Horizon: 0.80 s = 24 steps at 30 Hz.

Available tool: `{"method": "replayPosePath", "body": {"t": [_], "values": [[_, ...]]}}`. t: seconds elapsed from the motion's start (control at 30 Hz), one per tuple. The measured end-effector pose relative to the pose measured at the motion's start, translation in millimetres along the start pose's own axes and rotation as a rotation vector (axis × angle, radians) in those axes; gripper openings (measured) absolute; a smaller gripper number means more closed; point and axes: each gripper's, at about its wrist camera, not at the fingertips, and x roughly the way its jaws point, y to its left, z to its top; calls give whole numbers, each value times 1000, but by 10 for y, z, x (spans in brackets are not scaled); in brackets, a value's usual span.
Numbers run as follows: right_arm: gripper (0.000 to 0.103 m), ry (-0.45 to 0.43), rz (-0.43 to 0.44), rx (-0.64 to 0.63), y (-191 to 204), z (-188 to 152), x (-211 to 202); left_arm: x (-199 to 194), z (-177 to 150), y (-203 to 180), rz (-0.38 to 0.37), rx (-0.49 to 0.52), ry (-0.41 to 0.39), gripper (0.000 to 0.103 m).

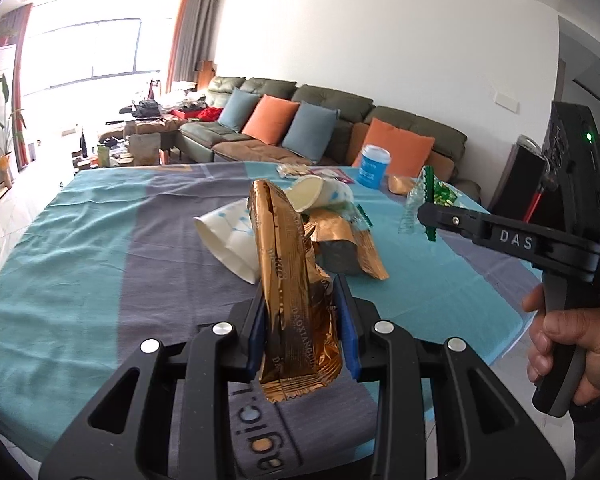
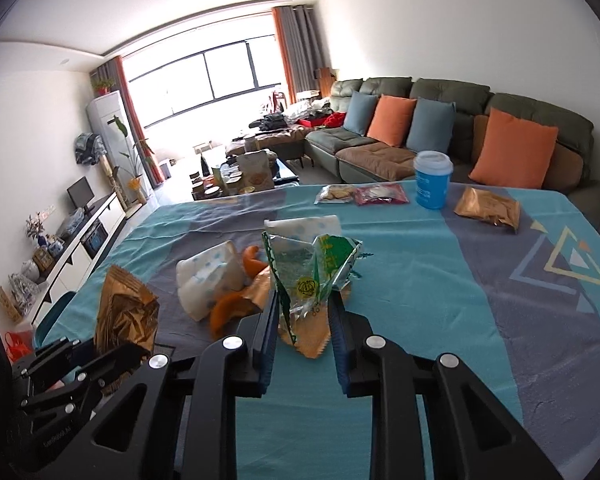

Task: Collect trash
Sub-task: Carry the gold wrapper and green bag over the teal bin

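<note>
The left gripper is clenched on a gold foil snack wrapper, its blue pads pressing the lower part of the crumpled foil; the right gripper is likewise clamped on a clear green-printed wrapper, nipped near its bottom edge. Both wrappers are held clear above the teal and grey tablecloth, the gold one at about eight o'clock from the green one in the right wrist view. The likeliest failure is a slip: each wrapper is thin, slick film caught only by a small fold, so a quick swing toward a bin could let it slide out and drop back among the pile at twelve o'clock, where two tipped paper cups and more foil lie. The tall free end of the gold wrapper could also brush that pile and scatter it. Its long axis stands nearly upright, rising from the jaws and leaning slightly toward eleven o'clock, open torn end uppermost. The green wrapper fans upward too, wider than tall, its serrated edge toward ten o'clock. No bin shows in either view.
</note>
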Motion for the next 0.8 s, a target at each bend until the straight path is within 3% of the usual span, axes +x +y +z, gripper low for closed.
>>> {"method": "replayPosePath", "body": {"t": [0.33, 0.8], "values": [[23, -17, 66, -101, 516, 79, -60, -399, 3, 404, 99, -66, -72, 31], [23, -18, 277, -264, 1671, 230, 181, -1162, -16, 1177, 331, -175, -197, 31]]}}
